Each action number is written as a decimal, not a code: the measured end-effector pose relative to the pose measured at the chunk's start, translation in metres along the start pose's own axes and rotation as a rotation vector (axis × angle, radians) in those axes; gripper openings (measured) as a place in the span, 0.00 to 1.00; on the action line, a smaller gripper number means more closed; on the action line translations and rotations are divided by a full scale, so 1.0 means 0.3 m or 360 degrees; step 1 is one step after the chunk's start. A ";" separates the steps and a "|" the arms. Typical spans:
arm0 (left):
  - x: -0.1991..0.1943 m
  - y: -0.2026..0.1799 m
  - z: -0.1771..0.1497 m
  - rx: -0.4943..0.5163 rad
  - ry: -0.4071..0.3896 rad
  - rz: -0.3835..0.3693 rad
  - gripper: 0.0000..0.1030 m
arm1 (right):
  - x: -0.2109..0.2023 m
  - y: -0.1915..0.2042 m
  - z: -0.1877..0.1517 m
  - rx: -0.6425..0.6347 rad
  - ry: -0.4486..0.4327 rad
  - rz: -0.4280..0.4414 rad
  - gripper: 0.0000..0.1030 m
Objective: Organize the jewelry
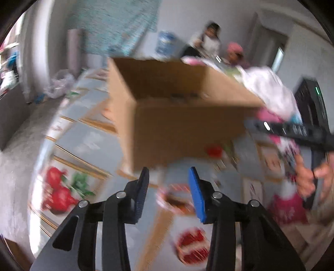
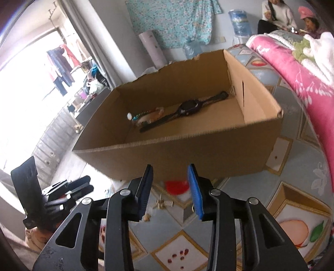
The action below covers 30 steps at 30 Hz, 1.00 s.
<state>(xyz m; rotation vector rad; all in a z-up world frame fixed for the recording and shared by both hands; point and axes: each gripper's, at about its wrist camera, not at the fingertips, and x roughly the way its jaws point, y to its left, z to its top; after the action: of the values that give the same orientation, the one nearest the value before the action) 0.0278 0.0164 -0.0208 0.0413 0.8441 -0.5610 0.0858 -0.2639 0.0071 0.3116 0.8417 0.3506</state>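
Observation:
An open cardboard box [image 2: 208, 146] stands on the patterned cloth; it also shows, blurred, in the left wrist view [image 1: 183, 129]. Inside lie a black wristwatch [image 2: 189, 108] and a beaded bracelet [image 2: 150, 117]. My right gripper [image 2: 170, 187] is open and empty, just in front of the box's near wall. Small gold jewelry pieces [image 2: 163, 203] lie on the cloth between its fingers. My left gripper [image 1: 168, 187] is open and empty, in front of the box. The left gripper also shows at the lower left of the right wrist view [image 2: 68, 193].
The patterned fruit-print tablecloth [image 2: 292, 208] covers the surface. A pink blanket [image 2: 296, 83] lies piled to the right of the box. A hand holding the other gripper's handle [image 1: 309, 179] shows at the right of the left wrist view. Two people [image 2: 277, 14] sit far behind.

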 end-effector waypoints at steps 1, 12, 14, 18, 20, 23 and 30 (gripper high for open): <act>0.015 -0.030 -0.017 0.0046 0.0049 -0.0008 0.37 | 0.003 -0.002 -0.015 -0.0001 0.0021 0.0003 0.35; 0.142 -0.157 -0.059 0.0293 0.0255 0.0188 0.26 | -0.001 -0.028 -0.101 0.0065 0.0074 0.0079 0.35; 0.144 -0.153 -0.052 0.0279 0.0249 0.0235 0.09 | -0.001 -0.038 -0.097 0.0079 0.0068 0.0086 0.35; 0.105 -0.130 -0.034 0.0195 0.0183 0.0231 0.09 | -0.006 -0.063 -0.096 0.0110 0.0062 0.0107 0.35; 0.061 -0.103 -0.011 0.0136 0.0115 0.0211 0.09 | -0.006 -0.066 -0.098 0.0115 0.0069 0.0105 0.35; -0.042 -0.034 0.039 0.0010 0.0000 0.0245 0.09 | -0.001 -0.061 -0.096 0.0122 0.0082 0.0119 0.35; -0.125 0.146 0.069 -0.0123 -0.0071 0.0531 0.09 | 0.018 -0.026 -0.096 0.0093 0.0109 0.0125 0.35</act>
<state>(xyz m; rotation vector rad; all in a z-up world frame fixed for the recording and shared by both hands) 0.0435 0.0656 0.0121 0.0969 0.7940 -0.2150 0.0685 -0.2650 -0.0177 0.3895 0.9098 0.4125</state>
